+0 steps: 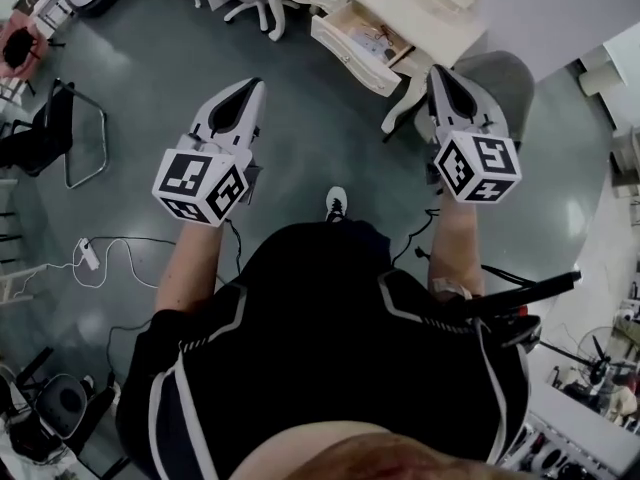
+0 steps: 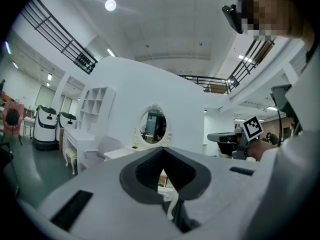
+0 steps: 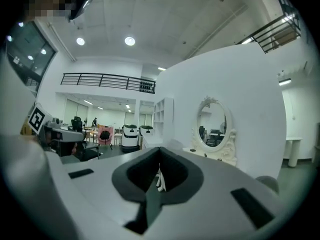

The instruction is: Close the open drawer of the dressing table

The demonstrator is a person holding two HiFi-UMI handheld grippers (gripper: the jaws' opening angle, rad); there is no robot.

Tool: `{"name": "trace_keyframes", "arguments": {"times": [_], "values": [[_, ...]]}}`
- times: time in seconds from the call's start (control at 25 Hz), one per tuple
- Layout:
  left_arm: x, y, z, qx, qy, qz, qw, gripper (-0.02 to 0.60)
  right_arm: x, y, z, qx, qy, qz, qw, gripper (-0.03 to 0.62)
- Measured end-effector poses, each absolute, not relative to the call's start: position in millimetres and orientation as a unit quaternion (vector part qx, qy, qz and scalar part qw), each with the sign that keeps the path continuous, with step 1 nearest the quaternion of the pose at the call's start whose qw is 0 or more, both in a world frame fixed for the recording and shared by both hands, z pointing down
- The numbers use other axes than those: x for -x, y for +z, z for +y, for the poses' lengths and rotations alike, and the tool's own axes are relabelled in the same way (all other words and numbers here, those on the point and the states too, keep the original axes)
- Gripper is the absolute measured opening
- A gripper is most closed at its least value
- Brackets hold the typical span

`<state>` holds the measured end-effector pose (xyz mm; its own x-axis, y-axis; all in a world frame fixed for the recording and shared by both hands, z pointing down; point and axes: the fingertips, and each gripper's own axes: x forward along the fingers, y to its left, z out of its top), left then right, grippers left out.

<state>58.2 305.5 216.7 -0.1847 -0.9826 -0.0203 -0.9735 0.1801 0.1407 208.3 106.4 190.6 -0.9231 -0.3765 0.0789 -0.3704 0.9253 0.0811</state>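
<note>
At the left of the head view, a black chair [image 1: 48,123] and a white power strip [image 1: 88,254] stand on the grey floor [image 1: 150,78], well apart from the task. Next comes our left gripper [image 1: 248,90], held level and pointing toward the furniture. Its own view shows the two jaws together with nothing between them, only a thin slit through which a white leg [image 2: 172,204] appears. Further right, at the top, is the dressing table [image 1: 440,13]. Its drawer [image 1: 355,50] stands pulled out toward us, with some small things inside that we cannot identify. Our right gripper [image 1: 441,74] appears just right of the drawer, also closed and empty. Beside it there is a grey seat [image 1: 505,80], probably a stool.

We judge that the step in hand is the approach, because neither gripper touches the drawer yet. The next move calls for bringing one closed gripper against the drawer front and pushing straight in, evenly, so that it does not jam.
</note>
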Motion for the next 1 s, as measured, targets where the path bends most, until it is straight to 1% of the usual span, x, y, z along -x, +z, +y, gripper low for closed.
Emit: {"name": "trace_keyframes", "arguments": {"times": [0.08, 0.2, 0.48, 0.72, 1.0], "values": [[-48.9, 218.0, 294.7, -0.632, -0.057, -0.772, 0.038, 0.0, -193.9, 189.7, 95.9, -0.183, -0.042, -0.981, 0.049, 0.005], [-31.0, 224.7, 257.5, -0.624, -0.056, -0.778, 0.047, 0.0, -172.5, 193.9, 60.7, -0.169, -0.024, -0.984, 0.043, 0.005], [-14.4, 227.4, 193.4, -0.627, -0.044, -0.776, 0.051, 0.0, -150.2, 207.8, 1.6, -0.158, -0.013, -0.986, 0.057, 0.005], [-6.2, 231.9, 132.5, -0.625, -0.023, -0.779, 0.055, 0.0, -144.9, 216.4, -48.8, -0.154, -0.005, -0.986, 0.059, 0.005], [0.4, 253.9, 63.4, -0.63, -0.015, -0.772, 0.085, 0.0, -150.1, 231.6, -106.8, -0.151, 0.01, -0.987, 0.061, 0.005]]}}
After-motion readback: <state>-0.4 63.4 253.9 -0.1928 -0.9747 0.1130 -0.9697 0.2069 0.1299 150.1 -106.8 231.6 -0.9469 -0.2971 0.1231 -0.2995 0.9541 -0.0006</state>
